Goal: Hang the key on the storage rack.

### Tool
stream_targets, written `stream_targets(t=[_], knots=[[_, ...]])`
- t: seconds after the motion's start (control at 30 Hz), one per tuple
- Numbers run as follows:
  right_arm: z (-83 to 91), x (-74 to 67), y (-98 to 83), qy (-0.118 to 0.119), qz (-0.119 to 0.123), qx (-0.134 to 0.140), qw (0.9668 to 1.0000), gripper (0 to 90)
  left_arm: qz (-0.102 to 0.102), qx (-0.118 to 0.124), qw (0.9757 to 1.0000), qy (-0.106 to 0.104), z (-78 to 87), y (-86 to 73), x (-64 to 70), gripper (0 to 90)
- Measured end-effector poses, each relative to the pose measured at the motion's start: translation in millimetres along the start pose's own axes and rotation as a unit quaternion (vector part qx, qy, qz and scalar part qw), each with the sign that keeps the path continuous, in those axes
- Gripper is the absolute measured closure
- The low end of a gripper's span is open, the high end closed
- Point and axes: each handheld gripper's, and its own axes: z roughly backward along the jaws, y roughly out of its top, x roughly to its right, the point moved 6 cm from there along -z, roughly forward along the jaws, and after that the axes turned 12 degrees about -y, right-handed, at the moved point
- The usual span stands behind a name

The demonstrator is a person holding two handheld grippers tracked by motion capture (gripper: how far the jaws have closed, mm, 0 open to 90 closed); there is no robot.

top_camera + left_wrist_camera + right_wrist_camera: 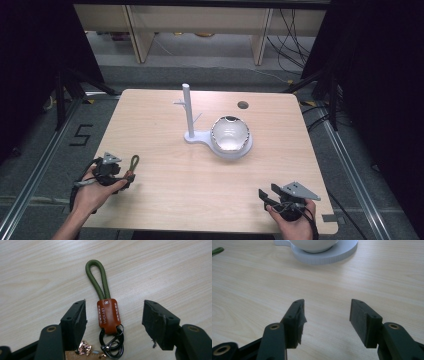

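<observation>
The olive-green cord keychain with brown leather tab (108, 312) lies flat on the pale wooden surface (165, 185), between the left gripper (113, 315)'s wide-open jaws, untouched. The grasp seems next: closing squarely on the tab. The right gripper (325, 315) gapes empty.

The left tongs (113, 312) were matt black, each jaw a squared block with small screw holes on top and a brass-ringed pivot hole behind it. The right-hand pad looked chipped and frayed along its edge. The right tongs (325, 315) were built alike, black with brass eyelets, and one pad's lining had torn loose. Seen from above, each carried a grey three-cornered plate and trailed a dark cable. Both forearms were bare, without sleeves.
</observation>
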Motion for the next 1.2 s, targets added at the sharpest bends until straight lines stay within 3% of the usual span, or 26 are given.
stream_targets(t=[0.03,0.1,0.2,0.23,0.37,0.4,0.47,0.5,0.53,0.57,0.6,0.63,0.7,0.77,0.8,0.83,0.87,0.9,0.93,0.97,1.0,1.1,1.13,1.2], knots=[[-1.8,5.2,0.5,-0.007,0.025,0.006,0.9996,46.9,-0.005,-0.004,1.0,0.0,2.3,0.5,-0.8,35.1],[-2.8,4.7,0.1,0.0,0.021,0.007,0.9998,47.2,0.001,0.007,1.0,0.0,3.0,2.4,-0.4,35.0],[-2.9,3.2,-1.9,-0.003,0.0,-0.002,1.0,48.1,0.003,-0.009,0.9999,-0.004,7.7,6.7,-1.7,35.6],[-2.9,4.3,-1.7,-0.005,0.007,-0.001,1.0,48.4,0.0,-0.036,0.9993,-0.01,10.6,7.9,-3.0,36.0],[-1.5,4.1,-2.2,-0.007,0.006,-0.009,0.9999,48.9,0.009,-0.043,0.9989,-0.015,8.4,12.1,-4.1,37.2],[-2.5,1.8,-1.8,0.001,-0.002,-0.004,1.0,49.1,0.013,-0.067,0.9974,-0.025,8.5,13.1,-4.8,38.4],[-2.4,0.9,-2.1,0.003,-0.005,-0.008,1.0,49.1,0.018,-0.08,0.9962,-0.031,8.2,13.9,-5.2,38.6],[-4.3,4.6,-1.3,0.004,0.017,0.001,0.9998,49.1,0.027,-0.083,0.9954,-0.039,6.0,15.4,-5.7,39.6],[-4.1,4.0,-1.5,0.004,0.016,-0.002,0.9999,49.1,0.031,-0.087,0.9948,-0.044,4.8,15.7,-6.2,39.7],[-2.3,4.6,-1.9,-0.003,0.019,-0.01,0.9998,49.1,0.031,-0.087,0.9948,-0.044,4.8,15.7,-6.2,39.9],[-2.3,4.4,-1.8,-0.002,0.02,-0.01,0.9997,49.1,0.039,-0.108,0.9924,-0.045,4.3,15.9,-8.3,39.8],[-2.2,4.2,-1.8,-0.001,0.021,-0.01,0.9997,49.1,0.055,-0.114,0.991,-0.043,3.0,14.8,-7.3,39.8],[-2.4,4.2,-1.4,-0.003,0.024,-0.007,0.9997,49.0,0.066,-0.116,0.9903,-0.039,-0.4,15.0,-8.7,40.0],[-2.4,4.0,-1.3,-0.003,0.023,-0.007,0.9997,49.0,0.06,-0.12,0.9903,-0.037,-1.4,15.2,-10.9,40.4],[-2.4,3.9,-1.0,-0.003,0.023,-0.007,0.9997,49.0,0.047,-0.13,0.9897,-0.035,-3.1,16.1,-15.4,40.6],[-2.4,3.9,-0.9,-0.003,0.023,-0.006,0.9997,49.0,0.047,-0.13,0.9897,-0.035,-3.1,16.1,-15.4,40.8],[-2.4,3.8,-0.8,-0.003,0.023,-0.006,0.9997,49.0,0.057,-0.144,0.9874,-0.033,-4.3,16.2,-15.3,41.1],[-2.4,3.8,-0.8,-0.003,0.023,-0.006,0.9997,49.0,0.057,-0.144,0.9874,-0.033,-4.3,16.2,-15.3,41.4],[-2.4,3.7,-0.9,-0.003,0.023,-0.007,0.9997,49.0,0.074,-0.138,0.9869,-0.037,-7.0,16.0,-13.0,41.4],[-2.5,3.6,-1.0,-0.003,0.023,-0.007,0.9997,49.0,0.073,-0.145,0.9861,-0.036,-7.8,16.3,-13.7,41.6],[-3.4,2.1,-1.1,0.003,0.02,-0.005,0.9998,49.0,0.054,-0.159,0.9853,-0.034,-10.0,17.6,-16.7,42.4],[-3.4,0.6,-1.0,0.007,0.018,-0.006,0.9998,49.0,0.055,-0.17,0.9833,-0.033,-12.7,19.0,-16.5,43.9],[-3.4,0.6,-1.0,0.007,0.018,-0.006,0.9998,49.0,0.067,-0.169,0.9827,-0.034,-15.5,19.4,-14.7,43.9],[-1.6,-2.7,-2.4,0.005,0.0,-0.015,0.9999,49.0,0.062,-0.174,0.9825,-0.028,-18.3,20.9,-15.8,46.5]])
